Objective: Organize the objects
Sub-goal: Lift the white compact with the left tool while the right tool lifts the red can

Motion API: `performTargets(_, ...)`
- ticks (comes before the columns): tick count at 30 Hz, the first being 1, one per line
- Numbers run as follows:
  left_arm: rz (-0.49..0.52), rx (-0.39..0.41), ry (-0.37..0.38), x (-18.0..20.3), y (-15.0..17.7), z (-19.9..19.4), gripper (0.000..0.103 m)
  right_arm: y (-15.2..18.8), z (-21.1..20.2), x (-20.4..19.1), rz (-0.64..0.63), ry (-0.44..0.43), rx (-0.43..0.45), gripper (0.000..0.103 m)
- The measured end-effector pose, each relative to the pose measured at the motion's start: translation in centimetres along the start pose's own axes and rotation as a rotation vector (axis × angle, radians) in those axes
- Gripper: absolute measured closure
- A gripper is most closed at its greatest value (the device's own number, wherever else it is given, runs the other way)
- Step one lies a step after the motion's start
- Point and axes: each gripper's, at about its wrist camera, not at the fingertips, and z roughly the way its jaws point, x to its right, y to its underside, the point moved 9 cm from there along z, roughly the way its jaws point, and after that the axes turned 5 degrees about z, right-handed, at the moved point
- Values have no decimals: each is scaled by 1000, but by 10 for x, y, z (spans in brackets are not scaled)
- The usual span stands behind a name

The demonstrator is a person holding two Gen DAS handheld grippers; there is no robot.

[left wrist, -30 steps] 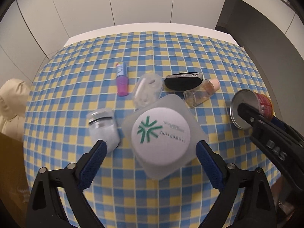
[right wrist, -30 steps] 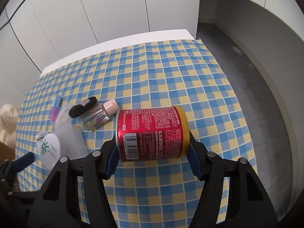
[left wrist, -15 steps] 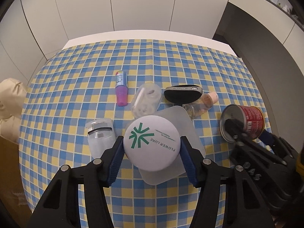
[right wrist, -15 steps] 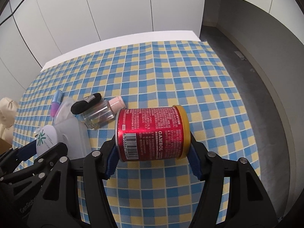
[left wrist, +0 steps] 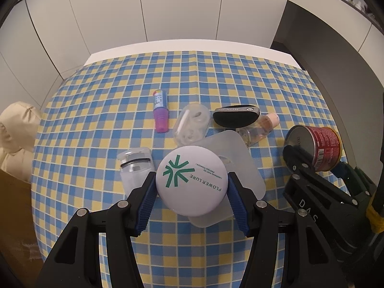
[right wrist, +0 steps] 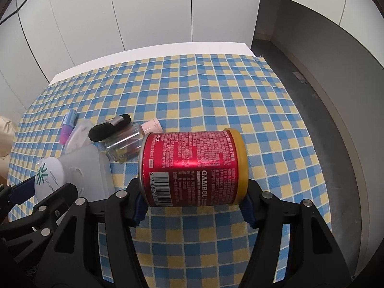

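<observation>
Behind the clamped white compact (left wrist: 191, 180), a frosted tray (left wrist: 237, 153) crowds small bottles.

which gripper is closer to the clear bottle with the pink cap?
Right. The right gripper, shut on the red can, sits just beside the clear bottle. The left gripper holds the white compact, nearer the camera, beyond the frosted lid.

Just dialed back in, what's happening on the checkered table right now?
Both handheld grippers are loaded. The left gripper is clamped on the white round compact, above the frosted plastic tray. The right gripper grips the red can on its side. A purple tube, clear case, black pouch and small bottle lie on the tablecloth.
</observation>
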Motion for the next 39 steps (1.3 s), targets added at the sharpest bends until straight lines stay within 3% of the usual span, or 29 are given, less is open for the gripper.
performTargets(11, 2, -1, -57, -20, -2, -15, 46, 12, -25, -15, -30, -15, -4, 39)
performTargets(20, 0, 38, -87, -34, -19, -51, 46, -5, -74, -19, -29, -2, 0, 39)
performTargets(27, -21, 91, -84, -39, -39, -103, 45, -32, -132, -13, -22, 27, 42, 39)
performTargets(31, -22, 180, -113, -40, -49, -146, 45, -46, -171, -12, -33, 21, 77, 39)
performTargets(39, -51, 260, -64, -41, -59, -216, 45, -75, -256, -19, -61, 7, 162, 39)
